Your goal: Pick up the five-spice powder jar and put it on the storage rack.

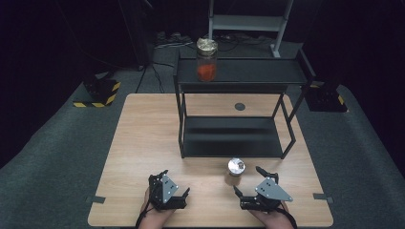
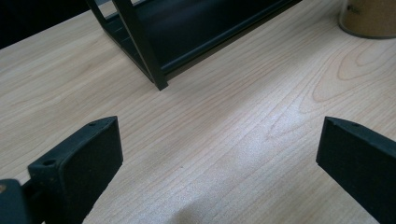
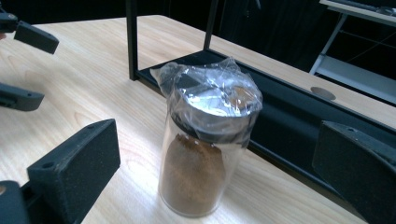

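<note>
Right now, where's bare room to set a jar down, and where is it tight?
The lower shelf of the black rack is bare. So are the top shelf right of the red-filled jar and the table left of the rack. Tightest is the front edge, where the brown spice jar stands between the left gripper and right gripper.

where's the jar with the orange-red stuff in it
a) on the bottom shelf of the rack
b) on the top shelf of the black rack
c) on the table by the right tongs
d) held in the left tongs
b: in the high view the jar with orange-red contents stands on the top shelf of the black rack, near its left end.
</note>
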Demonstrator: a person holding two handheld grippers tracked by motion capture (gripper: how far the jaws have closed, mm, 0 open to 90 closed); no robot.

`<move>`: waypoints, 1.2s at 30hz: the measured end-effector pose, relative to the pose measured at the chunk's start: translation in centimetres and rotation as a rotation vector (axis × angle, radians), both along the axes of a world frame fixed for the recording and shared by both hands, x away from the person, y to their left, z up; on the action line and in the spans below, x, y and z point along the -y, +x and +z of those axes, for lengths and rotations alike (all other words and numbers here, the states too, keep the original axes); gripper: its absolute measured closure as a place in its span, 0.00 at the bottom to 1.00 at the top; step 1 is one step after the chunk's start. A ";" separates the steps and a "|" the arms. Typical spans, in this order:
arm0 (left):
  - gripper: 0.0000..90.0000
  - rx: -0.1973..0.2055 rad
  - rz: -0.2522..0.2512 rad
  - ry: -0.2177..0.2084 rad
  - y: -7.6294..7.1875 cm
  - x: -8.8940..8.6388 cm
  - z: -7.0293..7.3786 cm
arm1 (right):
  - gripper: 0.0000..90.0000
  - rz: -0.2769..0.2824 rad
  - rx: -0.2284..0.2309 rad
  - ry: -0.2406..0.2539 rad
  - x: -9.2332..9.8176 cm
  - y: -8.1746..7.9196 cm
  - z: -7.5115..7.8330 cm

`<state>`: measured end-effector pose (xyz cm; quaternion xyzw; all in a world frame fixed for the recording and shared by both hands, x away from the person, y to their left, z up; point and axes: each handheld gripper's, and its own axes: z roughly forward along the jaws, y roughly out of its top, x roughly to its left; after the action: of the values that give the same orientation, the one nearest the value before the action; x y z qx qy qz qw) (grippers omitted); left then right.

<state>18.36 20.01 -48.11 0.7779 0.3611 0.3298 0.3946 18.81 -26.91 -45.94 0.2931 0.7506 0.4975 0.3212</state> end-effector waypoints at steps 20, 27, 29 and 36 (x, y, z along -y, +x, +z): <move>0.01 0.005 -0.007 -0.003 -0.1 -0.2 -0.1 | 0.00 -0.024 -0.016 0.053 -2.5 2.5 -1.0; 0.01 0.005 -0.009 -0.008 0.0 -0.2 -0.1 | 0.01 -0.036 -0.024 0.071 -3.2 3.4 -1.4; 0.01 0.004 -0.008 -0.011 0.0 -0.3 -0.1 | 0.02 -0.036 -0.028 0.079 -3.2 3.5 -1.5; 0.01 0.006 -0.008 -0.008 -0.1 -0.2 -0.1 | 0.11 -0.049 -0.048 0.122 -2.9 3.8 -1.7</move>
<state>18.30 20.24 -48.21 0.7769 0.3579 0.3290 0.4001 22.65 -24.02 -47.66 0.3422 0.7190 0.5270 0.2968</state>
